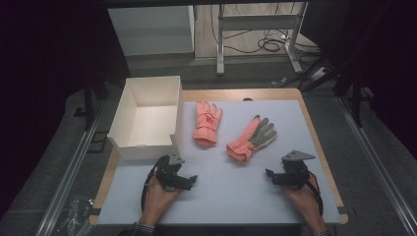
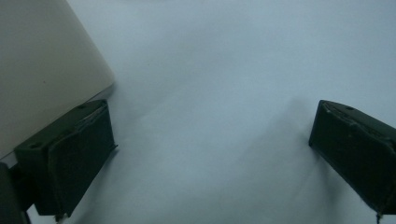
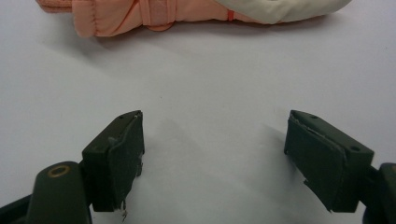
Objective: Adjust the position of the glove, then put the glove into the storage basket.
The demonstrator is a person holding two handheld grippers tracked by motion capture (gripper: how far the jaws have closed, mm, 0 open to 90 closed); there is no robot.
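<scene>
Two salmon-pink winter gloves lie on the pale mat. One glove [image 1: 206,122] lies back up near the box; the other glove [image 1: 251,137] [image 3: 140,14] lies palm up, showing a grey palm. A white open box [image 1: 147,118] [image 2: 42,70] stands at the left. My left gripper [image 1: 189,179] [image 2: 210,154] rests low on the mat just in front of the box's near corner, jaws wide apart with nothing between them. My right gripper [image 1: 269,173] [image 3: 212,158] sits open on the mat, a short way short of the grey-palmed glove, and holds nothing.
The pale mat [image 1: 221,196] covers a wooden table [image 1: 322,162]. Beyond the table's far edge stand a white cabinet [image 1: 152,29] and a metal frame [image 1: 258,34] with cables on the floor. A metal rail [image 1: 69,172] runs along the left side.
</scene>
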